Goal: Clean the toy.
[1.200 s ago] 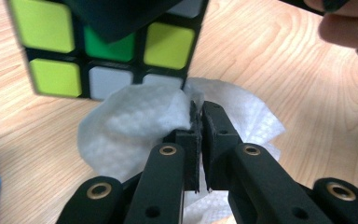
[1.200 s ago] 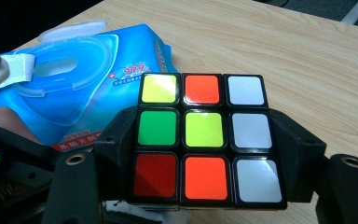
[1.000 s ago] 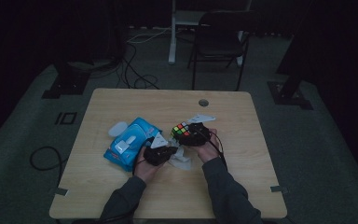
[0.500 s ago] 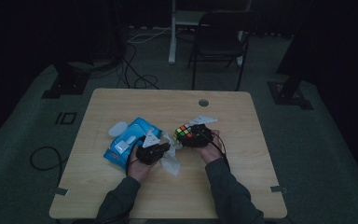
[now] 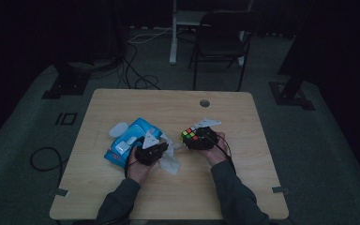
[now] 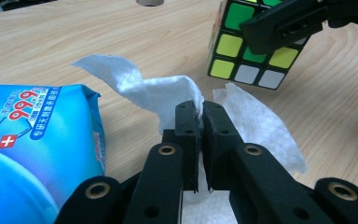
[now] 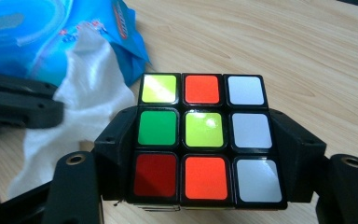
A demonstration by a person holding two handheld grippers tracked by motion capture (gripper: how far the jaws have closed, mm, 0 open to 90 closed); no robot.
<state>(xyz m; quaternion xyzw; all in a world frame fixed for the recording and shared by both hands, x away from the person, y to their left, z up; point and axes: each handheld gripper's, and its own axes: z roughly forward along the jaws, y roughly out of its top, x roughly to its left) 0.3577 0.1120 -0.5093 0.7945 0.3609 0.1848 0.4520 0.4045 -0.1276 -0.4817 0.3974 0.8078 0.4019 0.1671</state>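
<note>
A scrambled puzzle cube (image 7: 204,137) sits clamped between the jaws of my right gripper (image 5: 201,138), held just above the table; the same cube (image 6: 251,44) shows at the top right of the left gripper view. My left gripper (image 6: 200,122) is shut on a white wet wipe (image 6: 161,88), which spreads crumpled onto the wood beside and under the jaws. In the high view the left gripper (image 5: 157,150) lies left of the cube (image 5: 190,136), with the wipe (image 5: 171,161) between the two hands. A blue wipes pack (image 5: 129,143) lies left of it.
The wooden table (image 5: 122,105) has a round cable hole (image 5: 204,103) behind the cube. The blue pack (image 6: 32,140) sits close on the left gripper's left side. A dark chair (image 5: 222,42) and floor cables (image 5: 136,61) lie beyond the far edge.
My left gripper has drawn back toward the person and to the left, taking the wipe with it. The right gripper and cube have stayed nearly still.
</note>
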